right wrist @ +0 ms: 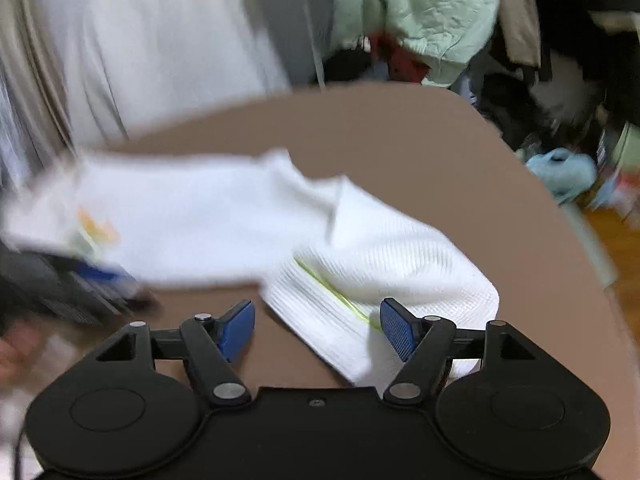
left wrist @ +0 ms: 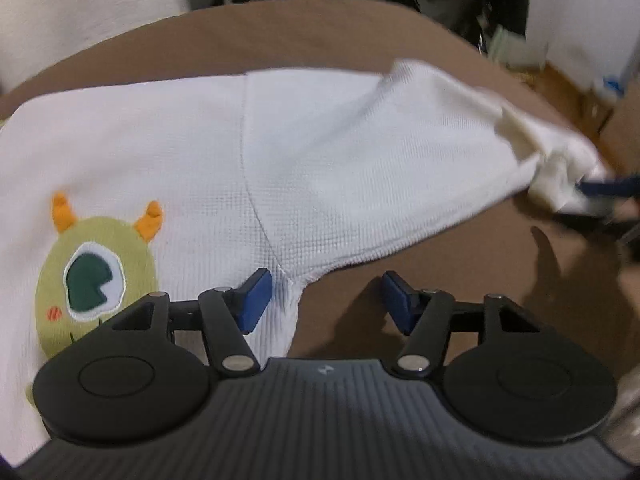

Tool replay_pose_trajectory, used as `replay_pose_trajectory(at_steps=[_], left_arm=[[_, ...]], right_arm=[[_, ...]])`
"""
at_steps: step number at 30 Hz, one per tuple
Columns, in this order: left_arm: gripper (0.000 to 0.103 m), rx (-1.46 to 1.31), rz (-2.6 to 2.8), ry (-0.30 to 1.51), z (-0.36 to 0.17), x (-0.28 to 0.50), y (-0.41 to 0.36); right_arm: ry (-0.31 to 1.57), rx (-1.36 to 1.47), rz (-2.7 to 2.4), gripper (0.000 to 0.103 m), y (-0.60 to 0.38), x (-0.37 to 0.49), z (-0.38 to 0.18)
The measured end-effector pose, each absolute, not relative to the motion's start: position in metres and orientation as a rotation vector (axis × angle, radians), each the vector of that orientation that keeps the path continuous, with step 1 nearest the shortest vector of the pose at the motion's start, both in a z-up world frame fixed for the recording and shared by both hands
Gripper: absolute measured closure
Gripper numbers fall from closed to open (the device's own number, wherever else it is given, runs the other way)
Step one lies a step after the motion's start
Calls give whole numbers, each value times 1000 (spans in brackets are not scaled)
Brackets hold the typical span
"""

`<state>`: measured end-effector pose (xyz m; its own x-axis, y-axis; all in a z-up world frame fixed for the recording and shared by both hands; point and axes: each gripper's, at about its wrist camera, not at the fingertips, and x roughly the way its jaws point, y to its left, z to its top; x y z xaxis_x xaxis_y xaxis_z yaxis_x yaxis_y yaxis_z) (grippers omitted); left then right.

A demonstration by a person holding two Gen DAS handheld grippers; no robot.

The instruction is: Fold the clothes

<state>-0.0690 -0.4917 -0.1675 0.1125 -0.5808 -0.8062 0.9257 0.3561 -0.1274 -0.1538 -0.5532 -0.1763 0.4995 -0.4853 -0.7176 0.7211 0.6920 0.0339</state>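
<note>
White top (left wrist: 320, 152) lies spread on brown surface (left wrist: 440, 272), monster patch (left wrist: 96, 276) facing up. Left gripper (left wrist: 326, 300) jaws apart over the armpit seam, gripping nothing. Right gripper (right wrist: 318, 328) jaws apart over sleeve cuff (right wrist: 380, 304), no grip.

Setting: lived-in home room. Evidence: brown round-edged table (right wrist: 400, 132); heaped clothes behind it, including a mint-green quilted garment (right wrist: 424, 20) and dark garments (right wrist: 580, 40); pale curtain (right wrist: 140, 60); wooden floor (right wrist: 616, 240); blue plush item (right wrist: 560, 172) on the floor.
</note>
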Motion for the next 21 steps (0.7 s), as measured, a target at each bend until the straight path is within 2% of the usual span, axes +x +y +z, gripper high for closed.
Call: replay_pose_trajectory(at_steps=[1,2,3,6,8,14,17,18,19,21], left_arm=[[47,450,-1161,909,-166,-66,-489],[47,440,-1154,912,-164,-63,-486],[47,429,-1148,914,-162,-61,-483],[47,380,-1140,926,-164,-52,-472],[47,345,-1133,959,-169,-47,-467],[47,329,-1166,992,-165,-43,-457],[47,288,-1166,1023,-160,-32,-443],[47,270,-1161,1034,-158,-27,-437],[47,253,-1154,1041,-156,-21,-430],[47,224,-1120,1042,-150,-7,-412]], right_arm=[[755,328,-767,54,-555,-151,-184],[720,334,-784,69,-557,-157,-185],[642,381,-809,95,-561,-170,-180],[359,492,-980,95,-568,-229,-146],[255,522,-1085,94,-571,-264,-124],[352,469,-1239,94,-601,-299,-111],[440,485,-1306,88,-620,-290,-124],[480,472,-1342,85,-619,-283,-125],[520,459,-1377,70,-619,-276,-125],[520,437,-1416,49,-611,-260,-113]])
